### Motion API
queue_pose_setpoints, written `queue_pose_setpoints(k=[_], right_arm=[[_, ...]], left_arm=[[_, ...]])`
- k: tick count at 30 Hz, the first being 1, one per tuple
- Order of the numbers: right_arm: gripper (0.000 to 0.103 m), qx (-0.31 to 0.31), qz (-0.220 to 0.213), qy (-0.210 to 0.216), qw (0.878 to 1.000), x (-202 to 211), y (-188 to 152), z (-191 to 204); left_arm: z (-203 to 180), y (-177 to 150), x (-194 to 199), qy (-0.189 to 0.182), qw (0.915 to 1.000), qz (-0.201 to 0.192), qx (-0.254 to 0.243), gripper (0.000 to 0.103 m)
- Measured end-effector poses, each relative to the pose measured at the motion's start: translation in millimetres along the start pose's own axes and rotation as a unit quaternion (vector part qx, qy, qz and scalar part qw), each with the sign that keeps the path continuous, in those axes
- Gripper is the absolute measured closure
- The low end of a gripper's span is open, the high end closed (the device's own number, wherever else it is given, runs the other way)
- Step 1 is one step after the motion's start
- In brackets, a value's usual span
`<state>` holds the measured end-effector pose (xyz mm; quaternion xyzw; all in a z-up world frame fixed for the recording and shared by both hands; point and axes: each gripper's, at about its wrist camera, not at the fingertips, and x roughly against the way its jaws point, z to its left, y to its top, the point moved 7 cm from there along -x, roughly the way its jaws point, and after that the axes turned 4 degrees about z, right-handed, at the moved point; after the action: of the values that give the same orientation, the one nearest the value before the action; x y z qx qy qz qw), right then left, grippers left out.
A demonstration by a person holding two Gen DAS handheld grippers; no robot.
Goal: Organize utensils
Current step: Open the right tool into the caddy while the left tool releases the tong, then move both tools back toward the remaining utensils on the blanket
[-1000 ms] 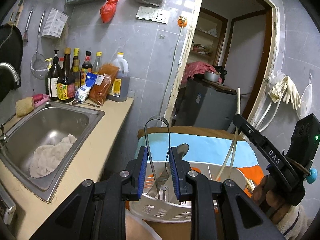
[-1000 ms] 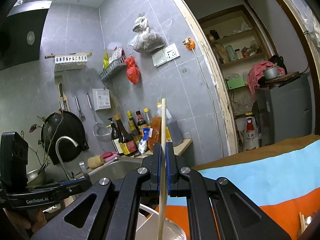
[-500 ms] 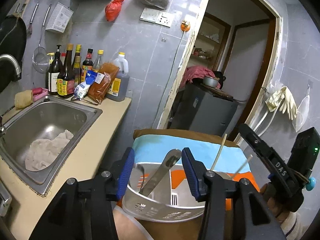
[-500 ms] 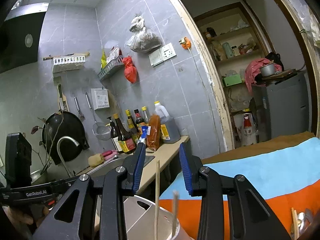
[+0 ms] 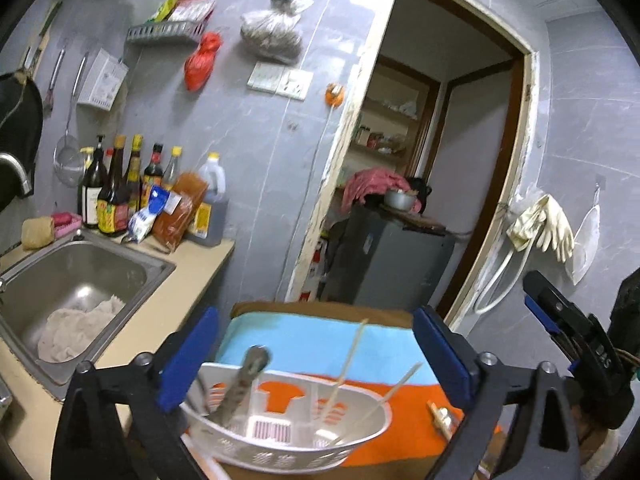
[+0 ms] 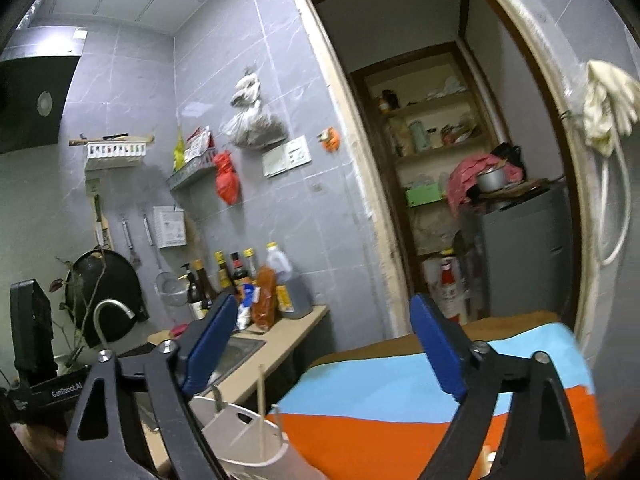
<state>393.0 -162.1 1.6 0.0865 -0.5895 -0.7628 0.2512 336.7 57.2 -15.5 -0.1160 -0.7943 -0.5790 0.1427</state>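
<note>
Utensils stand in a white slotted basket (image 5: 280, 436) directly below and between the fingers of the left gripper (image 5: 312, 356). Largest item first: the striped cloth (image 5: 320, 340), blue, orange and brown, spreads beneath and ahead of both tools and carries the basket. To the left of the left gripper a steel sink (image 5: 80, 276) is let into a beige counter (image 5: 160, 320); a pale rag (image 5: 76, 328) lies in the sink bowl. A row of sauce bottles (image 5: 120, 188) stands at the far end of the counter against the grey tiled wall. Ahead of both tools is an open doorway (image 5: 440, 160).

Basket contents, by size: a metal spoon (image 5: 244, 384) leans in the left section, handle uppermost; two chopsticks (image 5: 348, 360) lean in the right section, tips pointing up and to the right. In the right wrist view the basket (image 6: 248, 436) sits low and left of centre, below the left finger, with one chopstick (image 6: 262, 412) upright in it.

Left gripper: jaws have just been opening and now stand wide apart, nothing clamped; the spoon and chopsticks below are not touched by the pads.

Right gripper (image 6: 332, 352): jaws have just been opening and stand wide apart, with nothing between them.
</note>
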Motion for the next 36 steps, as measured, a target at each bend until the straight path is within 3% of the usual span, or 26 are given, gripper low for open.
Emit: queue_pose_setpoints(k=[3, 16, 24, 31, 36], right_arm=[[0.002, -0.002, -0.003, -0.015, 1.000, 18.5, 9.8, -14.8], [0.002, 0.001, -0.024, -0.091, 0.996, 106.3, 28.5, -82.9], [0.002, 0.002, -0.011, -0.112, 0.994, 129.9, 18.0, -120.9], [0.002, -0.008, 0.033, -0.127, 0.991, 129.5, -14.2, -161.6], [0.002, -0.012, 0.100, -0.135, 0.986, 111.7, -45.1, -192.4]], left_arm=[[-20.6, -1.1, 0.7, -0.004, 0.9999, -0.010, -0.010, 0.001], [-114.4, -33.1, -1.1, -0.039, 0.9974, -0.011, -0.060, 0.000], [-149.6, -60.7, -5.8, -0.041, 0.9966, 0.001, -0.071, 0.000], [-163.6, -96.8, -25.2, -0.036, 0.9956, 0.049, -0.071, 0.000], [-168.8, -122.5, -47.2, -0.039, 0.9931, 0.089, -0.065, 0.000]])
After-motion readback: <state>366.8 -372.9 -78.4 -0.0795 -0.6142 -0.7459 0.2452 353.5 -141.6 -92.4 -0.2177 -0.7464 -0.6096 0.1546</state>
